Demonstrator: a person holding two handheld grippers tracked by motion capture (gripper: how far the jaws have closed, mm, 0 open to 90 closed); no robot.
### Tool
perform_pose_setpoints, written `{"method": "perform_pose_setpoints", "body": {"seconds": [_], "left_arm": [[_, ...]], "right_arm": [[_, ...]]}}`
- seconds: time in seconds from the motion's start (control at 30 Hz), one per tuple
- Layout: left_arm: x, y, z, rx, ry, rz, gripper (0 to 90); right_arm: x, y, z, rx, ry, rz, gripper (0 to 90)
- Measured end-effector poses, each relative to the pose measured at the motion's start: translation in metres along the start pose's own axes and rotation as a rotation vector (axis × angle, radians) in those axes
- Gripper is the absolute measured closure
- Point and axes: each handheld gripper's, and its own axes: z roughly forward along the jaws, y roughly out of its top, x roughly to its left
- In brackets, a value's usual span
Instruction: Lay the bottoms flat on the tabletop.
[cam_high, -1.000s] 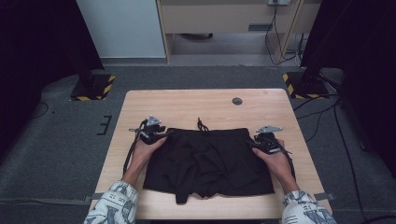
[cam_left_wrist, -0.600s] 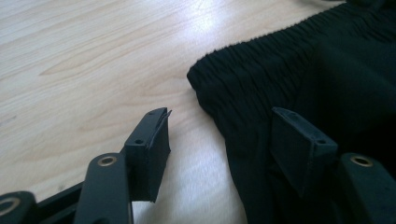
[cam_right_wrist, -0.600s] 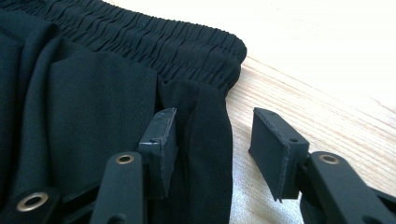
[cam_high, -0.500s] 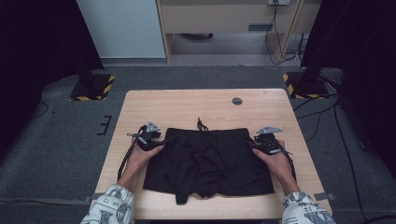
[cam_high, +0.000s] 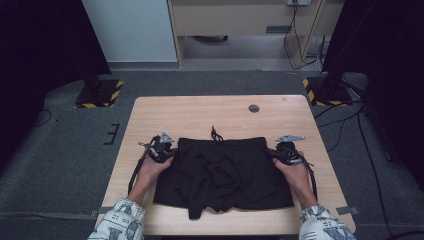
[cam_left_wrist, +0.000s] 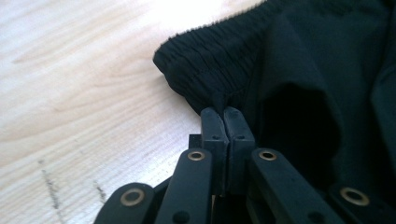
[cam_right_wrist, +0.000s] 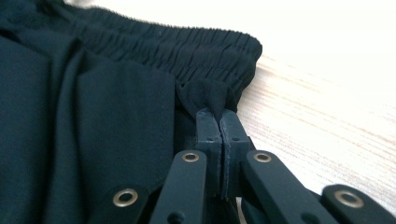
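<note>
Pinching the black shorts (cam_high: 222, 172) at both waistband ends in the high view, the left gripper (cam_high: 161, 148) and right gripper (cam_high: 286, 152) are working mid-table (cam_high: 200, 112), bare wood lying open beyond. Left gripper view: jaws, having just been closing, are nipping only a thin fold of the waistband (cam_left_wrist: 210, 70), which may be slipping free under a hard tug. Right gripper view: the same shallow bite is sitting beside the table's open wood (cam_right_wrist: 327, 135).

A light wooden rectangular table (cam_high: 160, 112) fills the lower middle of the high view. Black elastic-waisted fabric shorts (cam_high: 222, 175) lie flat at its centre. A small dark round disc (cam_high: 254, 108) sits toward the upper right.
</note>
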Motion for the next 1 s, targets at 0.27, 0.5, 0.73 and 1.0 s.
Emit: {"method": "perform_pose_setpoints", "body": {"seconds": [0.27,0.5,0.73,1.0], "left_arm": [[-0.005,0.033,-0.048,-0.163,0.009,0.039,88.7],[-0.011,0.061,-0.086,-0.24,0.037,0.094,88.7],[-0.006,0.077,-0.11,-0.305,0.059,0.077,88.7],[-0.01,0.093,-0.132,-0.356,0.081,0.093,88.7]], "right_arm": [[0.012,0.03,-0.032,-0.115,0.029,-0.065,89.4],[0.025,0.06,-0.065,-0.207,0.037,-0.114,89.5],[0.024,0.081,-0.09,-0.271,0.028,-0.118,89.5],[0.029,0.104,-0.115,-0.329,0.015,-0.135,89.5]]}}
